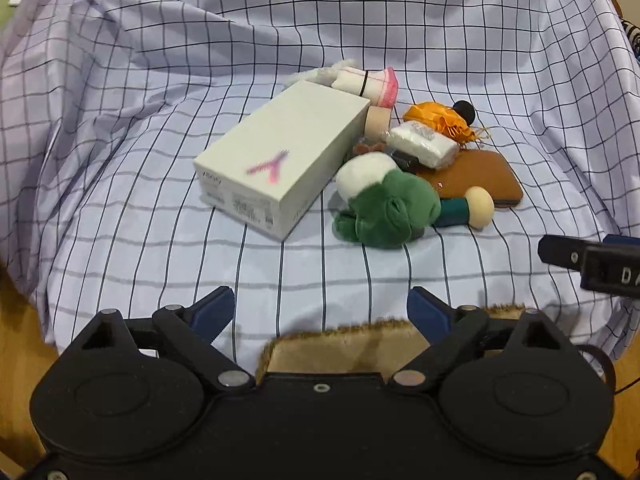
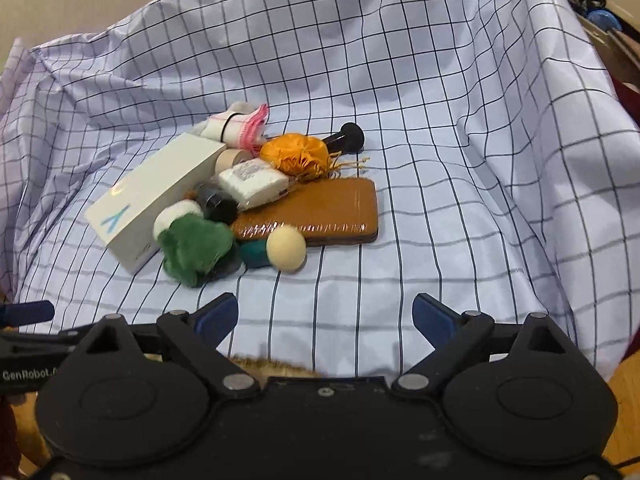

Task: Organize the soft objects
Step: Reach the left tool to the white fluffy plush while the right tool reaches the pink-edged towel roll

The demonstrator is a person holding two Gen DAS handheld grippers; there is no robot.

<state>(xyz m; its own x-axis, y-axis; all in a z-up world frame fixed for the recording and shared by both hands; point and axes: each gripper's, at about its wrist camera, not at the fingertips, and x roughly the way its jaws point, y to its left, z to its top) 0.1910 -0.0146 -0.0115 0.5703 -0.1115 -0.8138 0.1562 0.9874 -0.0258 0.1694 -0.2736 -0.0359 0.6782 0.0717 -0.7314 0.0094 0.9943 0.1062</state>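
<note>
While nothing soft is yet gathered or lifted, judged barely begun: whole pile lying jumbled ahead of both grippers on the checked cloth [image 2: 440, 120]. Green plush toy [image 1: 384, 210] nearest, just ahead and slightly right of left gripper [image 1: 322, 310], ahead-left of right gripper [image 2: 326, 316]. Touching the white box [image 1: 280, 160] on its left and leaning against a teal-handled piece with a cream ball end [image 2: 286, 254]. Further ahead: wrapped white packet [image 2: 254, 182], orange drawstring pouch [image 2: 298, 154], rolled white-and-pink sock [image 2: 240, 126] banded with a black loop, all crowded together. Both grippers released, fingers spread wide, grasping nothing, well short of the pile.

Mixed in and likely in the way: hard box pressed against the plush, brown flat case [image 2: 320, 210] under the packet's edge, roll of tape [image 1: 378, 120] wedged beside the box, black round-ended object [image 2: 348, 138] behind the pouch. Brown furry mat [image 1: 340, 346] close beneath left gripper. All sorting left to do.
</note>
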